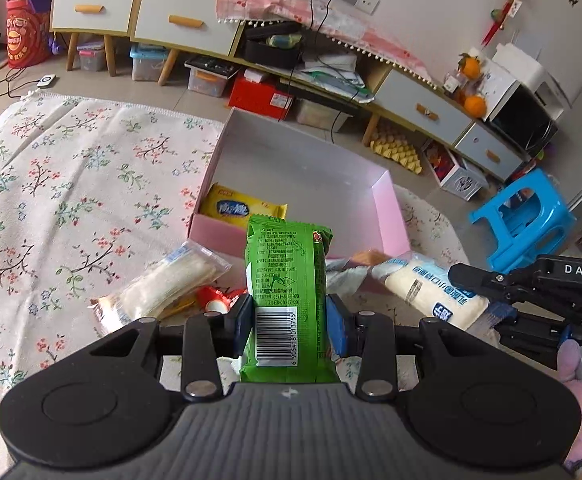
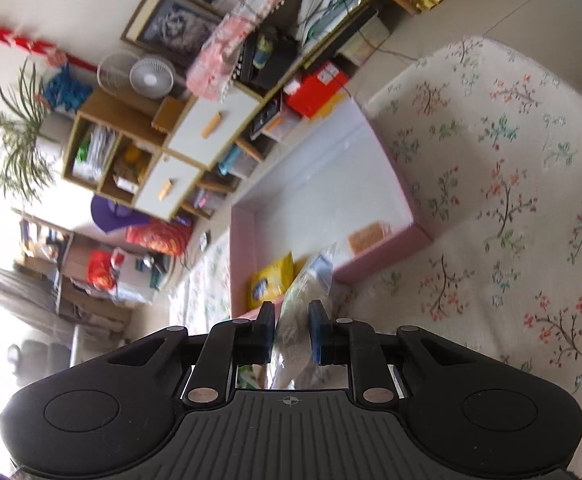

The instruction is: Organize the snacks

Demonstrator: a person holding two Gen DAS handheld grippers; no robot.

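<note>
Left gripper (image 1: pixel 289 322) clamps the green packet (image 1: pixel 287 280), upright, short of the pink box (image 1: pixel 391 208); right gripper (image 2: pixel 289 334) pinches a clear bag (image 2: pixel 307 292) near the box's edge; a yellow packet (image 1: pixel 237 210) lies inside; both loads may collide at the rim, or the bag slip.

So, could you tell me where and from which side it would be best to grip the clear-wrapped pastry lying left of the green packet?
I would probably take the clear-wrapped pastry across its narrow middle, coming from above. It lies flat on the floral cloth, long and slim, so the short span looks easiest to close on. The left gripper is shut on the green packet, so that should go into the pink box first.
</note>
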